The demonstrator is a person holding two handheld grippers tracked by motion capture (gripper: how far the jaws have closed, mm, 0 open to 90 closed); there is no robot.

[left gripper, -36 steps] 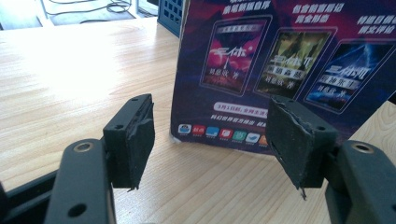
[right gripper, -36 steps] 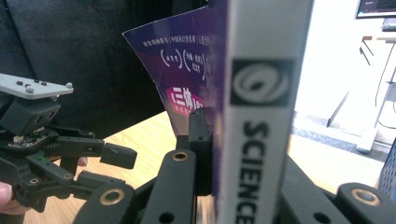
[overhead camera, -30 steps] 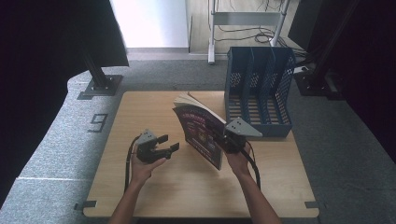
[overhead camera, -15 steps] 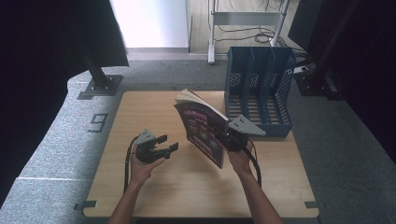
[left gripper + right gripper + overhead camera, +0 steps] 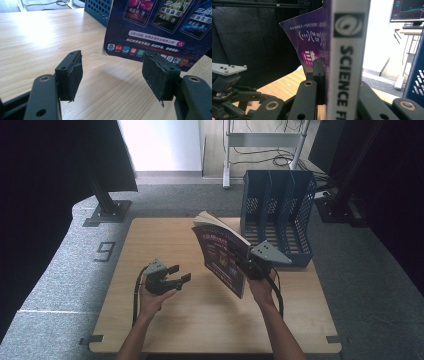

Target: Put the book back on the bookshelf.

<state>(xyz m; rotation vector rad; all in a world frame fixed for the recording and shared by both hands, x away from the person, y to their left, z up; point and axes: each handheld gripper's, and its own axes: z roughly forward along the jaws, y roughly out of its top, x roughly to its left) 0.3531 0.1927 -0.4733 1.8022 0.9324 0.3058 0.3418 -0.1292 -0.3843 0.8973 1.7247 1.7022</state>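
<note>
A purple magazine (image 5: 220, 252) is held upright above the middle of the wooden table (image 5: 150, 235), its white spine (image 5: 345, 60) reading "SCIENCE". My right gripper (image 5: 250, 266) is shut on its spine edge, just in front of the blue file rack (image 5: 277, 215). My left gripper (image 5: 176, 276) rests open near the table's left middle, its jaws pointing right toward the magazine. In the left gripper view the magazine's back cover (image 5: 155, 27) stands a short way beyond my open pads (image 5: 72, 73), nothing between them.
The blue mesh file rack with three slots stands at the table's back right corner. A black stand base (image 5: 107, 212) sits on the grey floor at the back left, a metal shelf frame (image 5: 265, 140) behind the rack.
The right gripper has tilted the magazine more upright and shifted it slightly toward the rack. The left gripper has barely moved.
</note>
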